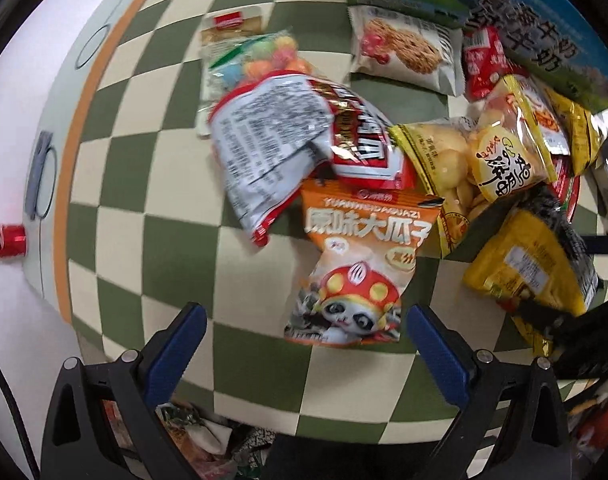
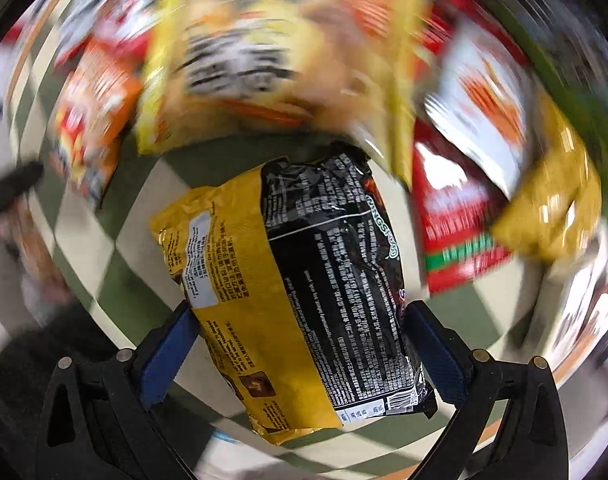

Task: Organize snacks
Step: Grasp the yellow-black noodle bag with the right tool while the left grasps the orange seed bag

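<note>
My left wrist camera looks steeply down along its blue-padded fingers (image 1: pixel 190 322) from fairly high over the green-and-cream checkered tablecloth (image 1: pixel 144 248), taking in the whole heap of snack bags. My right wrist camera sits far closer, facing down and forward, its frame filled by the yellow-and-black foil snack packet (image 2: pixel 304 280) and smeared with blur around it. Both views share that packet (image 1: pixel 531 264), the orange sunflower-seed bag (image 1: pixel 363 264) (image 2: pixel 92 120) and the cloth.
</note>
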